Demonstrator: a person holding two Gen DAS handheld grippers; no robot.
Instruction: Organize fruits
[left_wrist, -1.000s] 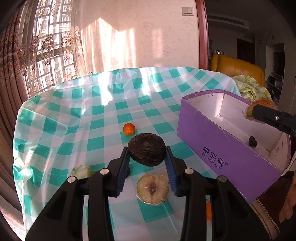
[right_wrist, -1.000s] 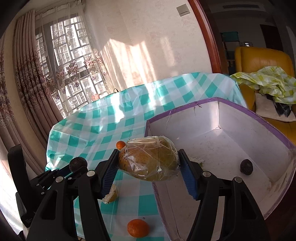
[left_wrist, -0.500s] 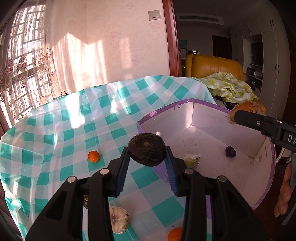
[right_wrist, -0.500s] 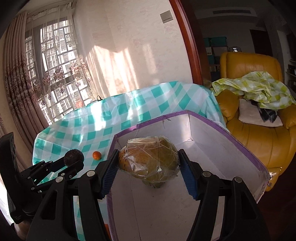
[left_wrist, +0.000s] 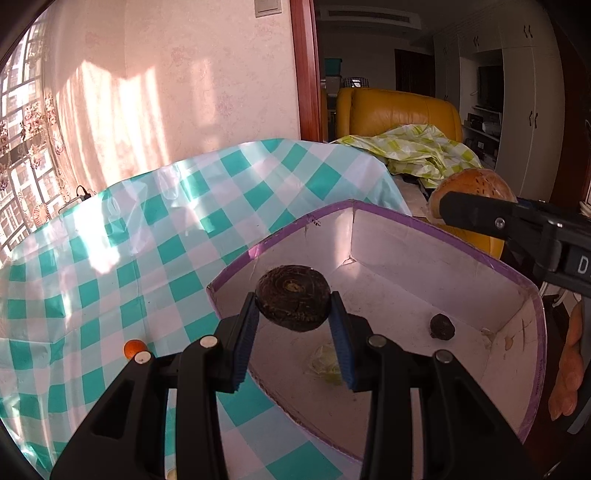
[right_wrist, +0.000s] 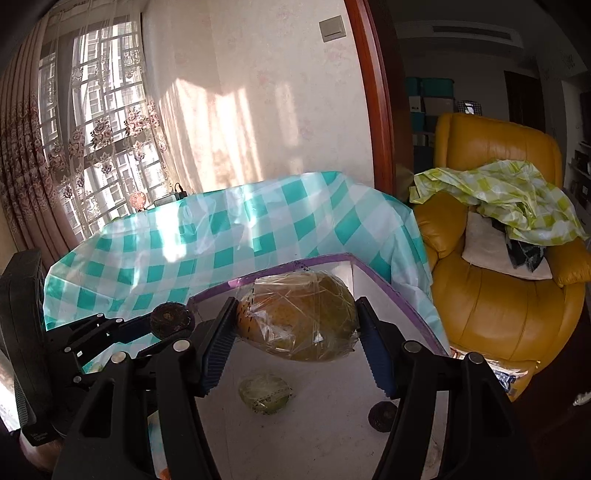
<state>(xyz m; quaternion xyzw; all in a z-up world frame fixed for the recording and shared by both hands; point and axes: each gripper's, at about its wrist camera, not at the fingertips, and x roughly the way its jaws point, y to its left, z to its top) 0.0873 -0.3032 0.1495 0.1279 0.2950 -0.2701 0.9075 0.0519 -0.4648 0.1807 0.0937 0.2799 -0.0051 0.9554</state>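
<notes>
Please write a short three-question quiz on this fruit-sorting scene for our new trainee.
1. True or false: the left tool is shut on a dark brown round fruit.
2. What does the right tool hold? A) a small orange B) a plastic-wrapped yellow-green fruit C) nothing
3. Fill in: the small dark fruit lies inside the ____ box.

Key: 1 true; 2 B, the plastic-wrapped yellow-green fruit; 3 purple.

The purple box (left_wrist: 436, 236) stands open-topped; a small dark fruit (left_wrist: 441, 326) and wrapped green fruit (right_wrist: 265, 395) occupy its floor.
</notes>
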